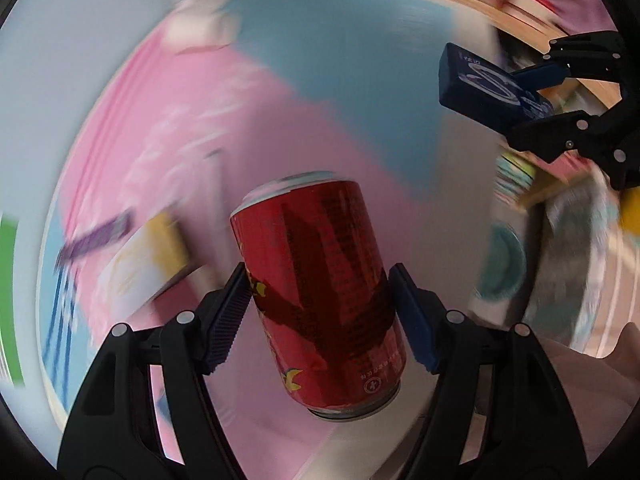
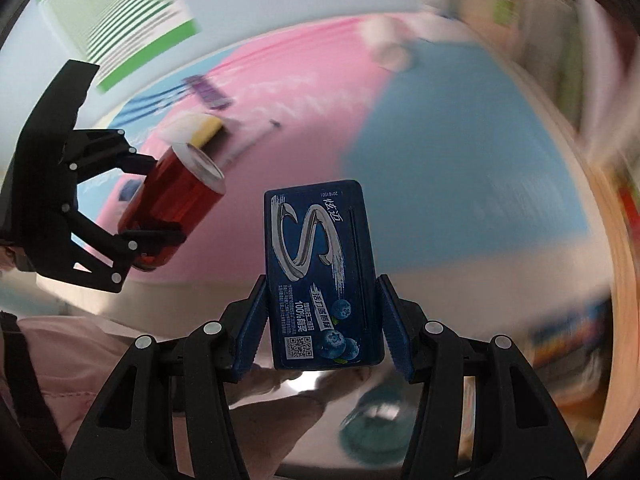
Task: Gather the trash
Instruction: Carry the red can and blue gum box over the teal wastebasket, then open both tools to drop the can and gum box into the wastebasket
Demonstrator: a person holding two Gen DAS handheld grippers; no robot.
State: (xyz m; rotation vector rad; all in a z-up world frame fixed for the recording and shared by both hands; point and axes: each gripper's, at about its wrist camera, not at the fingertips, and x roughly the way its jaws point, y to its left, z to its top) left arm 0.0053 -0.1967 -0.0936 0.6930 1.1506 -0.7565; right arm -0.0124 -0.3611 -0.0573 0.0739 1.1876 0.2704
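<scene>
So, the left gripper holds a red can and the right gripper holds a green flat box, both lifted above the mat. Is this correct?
Not quite: the box is dark blue, not green. The right wrist view shows the right gripper clamped on a dark blue flat box with blueberries printed on it. The rest holds: the left gripper grips the red can, and both are lifted above the mat.

Big silver "S", "100%", apparently "2016150" on blue gum box (image 2: 322, 276)
</scene>
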